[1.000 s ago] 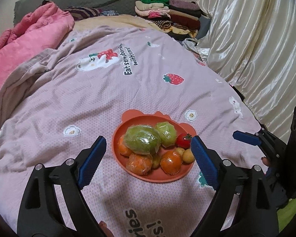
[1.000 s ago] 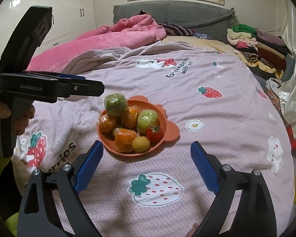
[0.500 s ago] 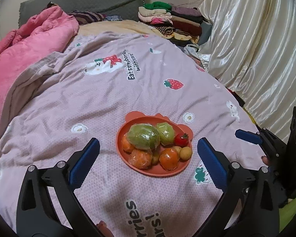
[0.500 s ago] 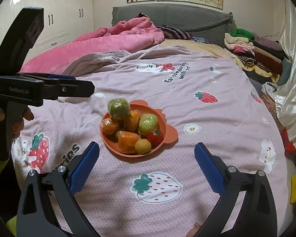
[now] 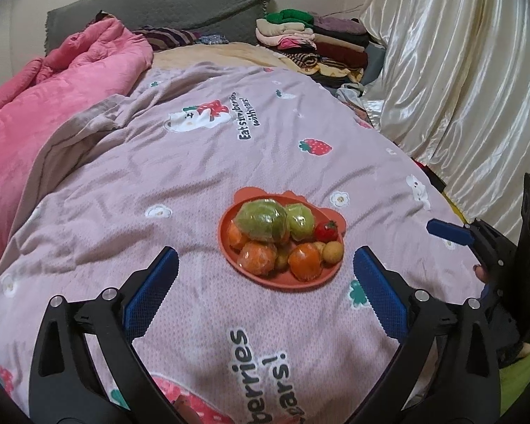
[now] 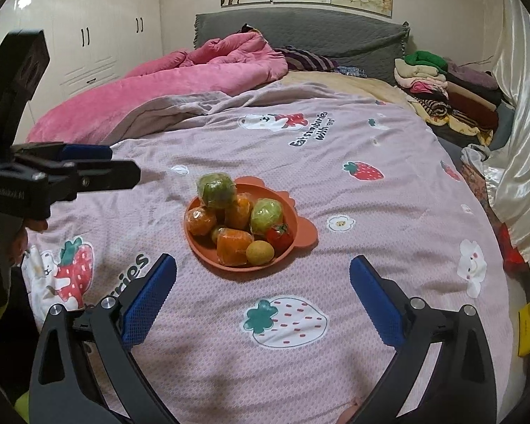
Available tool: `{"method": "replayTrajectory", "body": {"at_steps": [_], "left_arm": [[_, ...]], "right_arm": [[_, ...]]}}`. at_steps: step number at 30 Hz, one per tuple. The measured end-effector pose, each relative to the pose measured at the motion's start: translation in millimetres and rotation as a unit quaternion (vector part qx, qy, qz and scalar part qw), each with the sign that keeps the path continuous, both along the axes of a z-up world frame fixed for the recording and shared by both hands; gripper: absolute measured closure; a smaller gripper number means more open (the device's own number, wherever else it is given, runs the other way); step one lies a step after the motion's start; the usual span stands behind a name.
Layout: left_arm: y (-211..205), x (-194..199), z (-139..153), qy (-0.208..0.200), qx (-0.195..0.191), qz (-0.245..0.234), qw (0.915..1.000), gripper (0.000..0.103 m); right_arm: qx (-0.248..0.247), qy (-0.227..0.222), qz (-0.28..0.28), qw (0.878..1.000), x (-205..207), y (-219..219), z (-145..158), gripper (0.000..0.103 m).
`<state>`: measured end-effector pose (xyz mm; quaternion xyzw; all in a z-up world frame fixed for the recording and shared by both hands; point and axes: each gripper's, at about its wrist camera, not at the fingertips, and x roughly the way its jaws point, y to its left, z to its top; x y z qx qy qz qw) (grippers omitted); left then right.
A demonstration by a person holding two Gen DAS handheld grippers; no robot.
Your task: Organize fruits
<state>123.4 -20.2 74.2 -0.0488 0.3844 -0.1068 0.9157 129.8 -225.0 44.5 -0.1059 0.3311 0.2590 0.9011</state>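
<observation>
An orange bear-eared plate (image 5: pixel 282 284) lies on the pink strawberry-print bedspread. It is piled with two plastic-wrapped green fruits (image 5: pixel 263 221), wrapped oranges (image 5: pixel 258 258), a red tomato (image 5: pixel 325 231) and a small yellow round fruit (image 5: pixel 333 251). My left gripper (image 5: pixel 265 251) hovers in front of the plate, open and holding nothing. From the other side, the plate (image 6: pixel 300 238) sits beyond my right gripper (image 6: pixel 263 259), also open with nothing between its blue pads. The tomato (image 6: pixel 279 236) and yellow fruit (image 6: pixel 260 252) lie nearest the right gripper. Neither gripper touches plate or fruit.
A pink duvet (image 6: pixel 194 70) is heaped at the far left of the bed. Folded clothes (image 6: pixel 441 81) are stacked at the far right by a grey headboard (image 6: pixel 300 31). A shiny cream curtain (image 5: pixel 459 70) hangs along the right side. White wardrobes (image 6: pixel 88 35) stand on the left.
Both grippers have drawn back from the plate and risen slightly, so it looks smaller and farther away. Both pairs of jaws have spread wider. The fruit has not moved.
</observation>
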Motion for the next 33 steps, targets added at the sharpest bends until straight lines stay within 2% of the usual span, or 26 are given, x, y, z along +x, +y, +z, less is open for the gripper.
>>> {"method": "replayTrajectory", "body": {"at_steps": [12,33], "left_arm": [[1,-31,-15,0.001,0.004,0.019,0.9998,0.01],[-6,-66,-47,0.02,0.02,0.037,0.9989,0.01]], "right_arm": [[0.0,-0.003,-0.009,1.0,-17,-6,3,0.005],[0.021,0.031,-0.037,0.999,-36,-21,-22,0.005]]}}
